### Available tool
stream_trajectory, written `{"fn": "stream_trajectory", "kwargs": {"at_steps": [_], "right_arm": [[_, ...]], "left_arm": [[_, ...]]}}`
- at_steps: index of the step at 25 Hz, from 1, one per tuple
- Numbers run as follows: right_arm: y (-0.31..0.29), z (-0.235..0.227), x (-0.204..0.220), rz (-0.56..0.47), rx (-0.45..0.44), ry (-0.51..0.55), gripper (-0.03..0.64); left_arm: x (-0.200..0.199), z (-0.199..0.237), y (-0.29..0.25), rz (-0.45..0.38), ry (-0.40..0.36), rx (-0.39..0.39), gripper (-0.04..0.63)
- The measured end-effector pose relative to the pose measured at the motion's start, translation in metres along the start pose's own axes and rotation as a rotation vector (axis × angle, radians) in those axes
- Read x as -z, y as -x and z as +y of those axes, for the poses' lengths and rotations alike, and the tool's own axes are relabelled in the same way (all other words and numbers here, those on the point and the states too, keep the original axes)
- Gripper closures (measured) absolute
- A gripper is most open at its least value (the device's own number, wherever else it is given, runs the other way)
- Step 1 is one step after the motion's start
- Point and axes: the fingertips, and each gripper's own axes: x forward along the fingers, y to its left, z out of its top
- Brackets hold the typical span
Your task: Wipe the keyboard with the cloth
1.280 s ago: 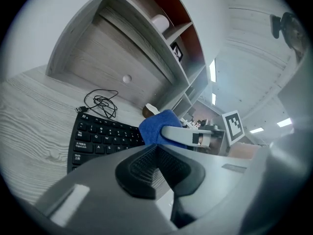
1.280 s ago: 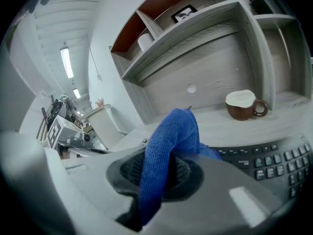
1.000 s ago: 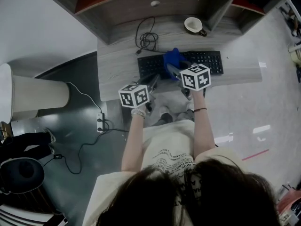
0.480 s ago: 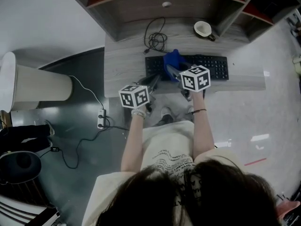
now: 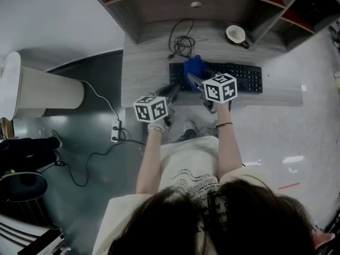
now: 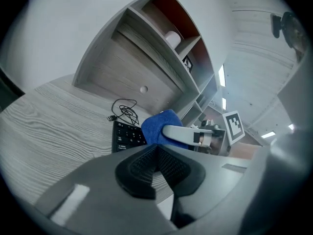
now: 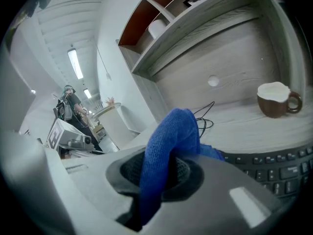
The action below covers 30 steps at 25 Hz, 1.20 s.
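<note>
A black keyboard [image 5: 236, 77] lies on the grey wooden desk [image 5: 146, 73]. A blue cloth [image 5: 194, 66] is bunched over the keyboard's left part. My right gripper [image 5: 195, 78] is shut on the cloth; in the right gripper view the cloth [image 7: 168, 141] is pinched between the jaws of my right gripper [image 7: 164, 173] and stands up above the keys [image 7: 276, 168]. My left gripper [image 5: 173, 92] hovers at the desk's front edge, just left of the keyboard. In the left gripper view my left gripper [image 6: 157, 152] is shut with nothing held, and the cloth [image 6: 157, 125] and keyboard [image 6: 124, 135] lie ahead.
A brown mug [image 5: 235, 34] stands behind the keyboard at the right, and a coiled black cable [image 5: 183, 45] lies behind its left end. Hutch shelves [image 5: 159, 7] rise at the desk's back. A white cylinder [image 5: 45, 92] and a power strip [image 5: 115, 132] are on the floor at left.
The right gripper and cloth now sit nearer the keyboard's left end than a second ago. The head view has shifted, so the desk appears further right. The left gripper has hardly moved.
</note>
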Motion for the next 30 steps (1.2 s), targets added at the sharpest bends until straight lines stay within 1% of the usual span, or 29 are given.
{"fn": "stream_trajectory", "kwargs": {"at_steps": [5, 16, 30], "right_arm": [[-0.009, 0.009, 0.0, 0.01, -0.025, 0.013, 0.558], [-0.032, 0.03, 0.0, 0.055, -0.111, 0.041, 0.558], [-0.047, 0.049, 0.002, 0.079, -0.182, 0.053, 0.558]], "left_arm": [[-0.002, 0.008, 0.007, -0.019, 0.011, -0.026, 0.591], [-0.007, 0.016, 0.019, -0.055, 0.029, -0.087, 0.591], [-0.005, 0.022, 0.032, -0.078, 0.041, -0.132, 0.591]]}}
